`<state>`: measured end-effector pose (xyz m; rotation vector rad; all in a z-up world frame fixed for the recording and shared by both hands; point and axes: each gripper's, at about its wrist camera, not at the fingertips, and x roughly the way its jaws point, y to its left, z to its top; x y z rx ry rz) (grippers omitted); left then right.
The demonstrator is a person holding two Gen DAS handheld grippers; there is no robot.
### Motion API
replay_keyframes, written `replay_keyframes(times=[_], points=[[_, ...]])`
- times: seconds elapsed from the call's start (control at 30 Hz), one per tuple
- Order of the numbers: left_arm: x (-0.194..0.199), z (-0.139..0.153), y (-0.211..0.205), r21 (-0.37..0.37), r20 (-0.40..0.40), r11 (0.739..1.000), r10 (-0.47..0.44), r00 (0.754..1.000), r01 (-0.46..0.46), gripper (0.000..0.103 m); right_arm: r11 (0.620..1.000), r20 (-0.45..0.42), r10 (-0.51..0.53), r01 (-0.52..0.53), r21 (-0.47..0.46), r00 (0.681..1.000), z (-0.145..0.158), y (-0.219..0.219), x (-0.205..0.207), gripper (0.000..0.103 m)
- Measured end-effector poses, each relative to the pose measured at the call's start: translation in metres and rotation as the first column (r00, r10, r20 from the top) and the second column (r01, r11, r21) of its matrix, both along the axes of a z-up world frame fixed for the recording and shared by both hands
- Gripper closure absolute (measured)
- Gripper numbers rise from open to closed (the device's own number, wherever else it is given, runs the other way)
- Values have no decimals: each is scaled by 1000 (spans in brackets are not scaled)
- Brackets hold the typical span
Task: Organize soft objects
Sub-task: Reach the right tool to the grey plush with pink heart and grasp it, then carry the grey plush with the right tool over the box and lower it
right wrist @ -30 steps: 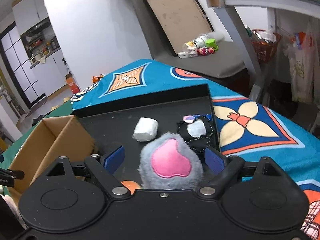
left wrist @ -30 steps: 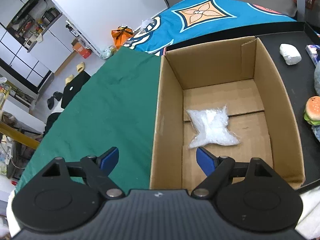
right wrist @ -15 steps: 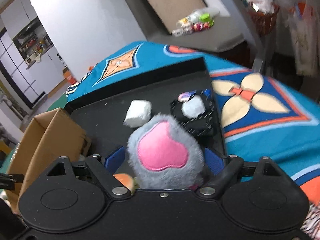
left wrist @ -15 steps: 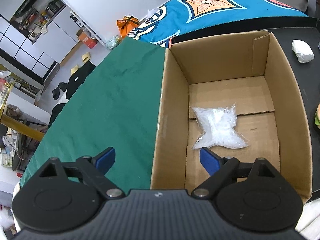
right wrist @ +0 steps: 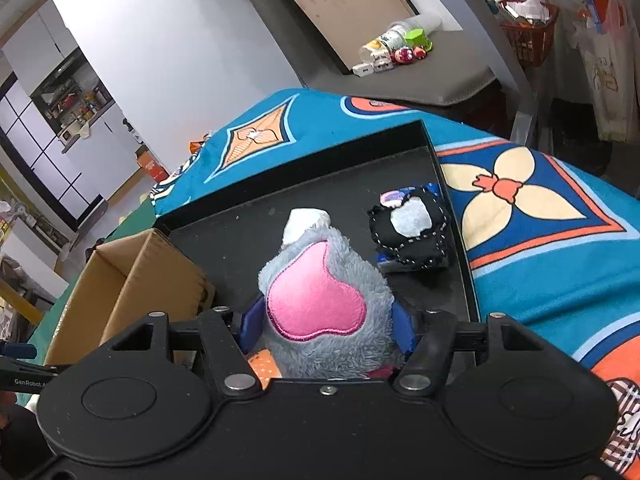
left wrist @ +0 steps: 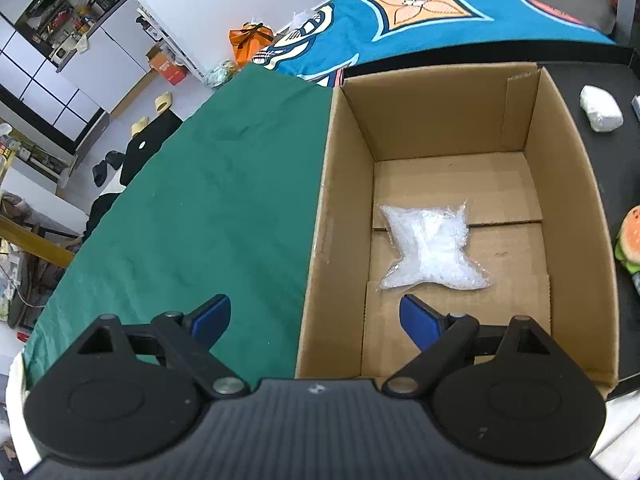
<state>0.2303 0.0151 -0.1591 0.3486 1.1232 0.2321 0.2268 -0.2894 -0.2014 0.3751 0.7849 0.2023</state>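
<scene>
while the right gripper (right wrist: 326, 322) has its blue fingers (right wrist: 402, 326) pressed into both sides of a grey plush toy (right wrist: 326, 308) with a pink heart patch, it holds the toy above the black tray (right wrist: 240, 236); a white soft block (right wrist: 304, 222) lies at 12 o'clock of the toy and a black pouch (right wrist: 410, 232) at 1 o'clock. the left gripper (left wrist: 316, 318) hangs wide apart and empty over the near wall of the cardboard box (left wrist: 560, 184); a clear plastic bag (left wrist: 430, 250) rests on the box floor; a burger plush (left wrist: 630, 240) sits at 3 o'clock outside the box.

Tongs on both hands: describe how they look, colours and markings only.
The left tongs and the right tongs match: matte black bodies with two round discs, silver pivot screws, black linkage arms and blue pads. White "GenRobot" lettering shows at the right view's edge.
</scene>
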Motion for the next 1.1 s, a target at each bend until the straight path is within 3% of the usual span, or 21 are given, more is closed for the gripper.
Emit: replay_keyframes(times=[0.2,0.77,1.1], points=[[-4,8,6,-9,17,998,-69,997,69,12,1000,47,12,-11,-23,999,16,7,-2,42],[-12,5,16,-70,61,992,-98,993,102,13,991,153,39,-19,-129,987,49,37,-4,42],[-14,3,17,-63,85,993,-98,992,104,20,970,189,155,-113,-213,970,69,79,-5,42]])
